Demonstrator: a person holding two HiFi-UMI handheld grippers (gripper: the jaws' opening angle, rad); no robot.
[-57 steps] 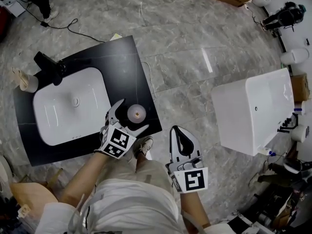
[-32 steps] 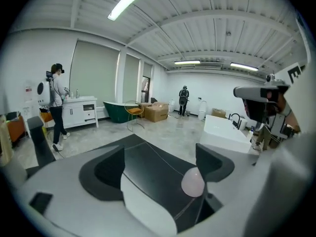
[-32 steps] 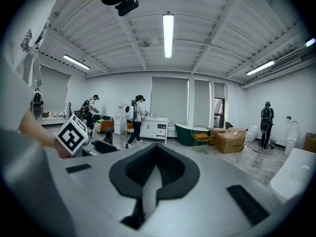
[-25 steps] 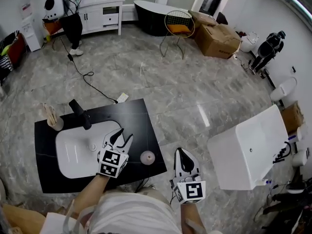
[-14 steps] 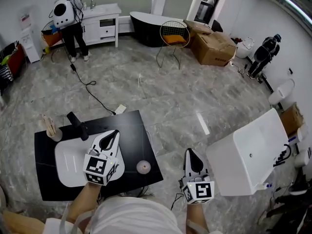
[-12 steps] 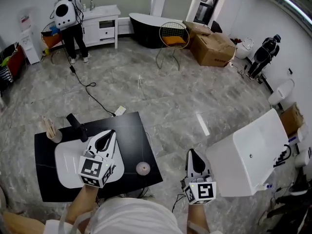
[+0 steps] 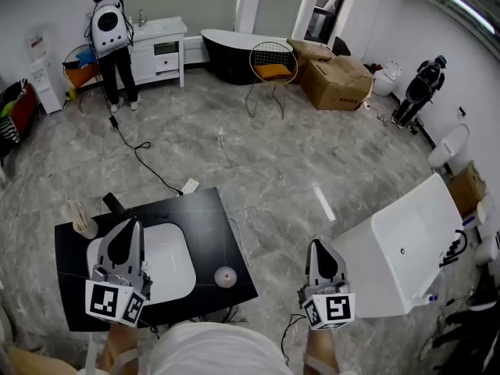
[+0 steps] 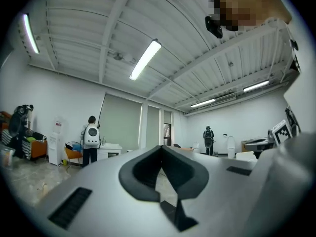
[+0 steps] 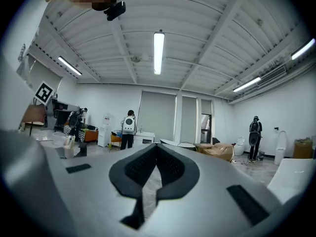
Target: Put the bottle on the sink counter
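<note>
The bottle (image 7: pixel 225 276), seen from above as a pale round cap, stands on the right part of the black sink counter (image 7: pixel 215 233), beside the white basin (image 7: pixel 176 260). My left gripper (image 7: pixel 127 226) is shut and empty over the basin's left side, well left of the bottle. My right gripper (image 7: pixel 317 247) is also shut and empty, held over the floor to the right of the counter. In the left gripper view the left gripper (image 8: pixel 162 149) points into the room, and in the right gripper view the right gripper (image 9: pixel 157 146) does the same. Neither view shows the bottle.
A black faucet (image 7: pixel 113 204) and a cup (image 7: pixel 80 223) stand at the counter's back left. A large white tub (image 7: pixel 406 244) sits at the right. A cable (image 7: pixel 144 158) runs across the marble floor. Farther off are a person (image 7: pixel 108 30), a wire chair (image 7: pixel 269 61) and cardboard boxes (image 7: pixel 336 80).
The left gripper's jaws came off the bottle, shut, and drew back left over the basin. The bottle stays on the counter. The head view tilted up toward the room.
</note>
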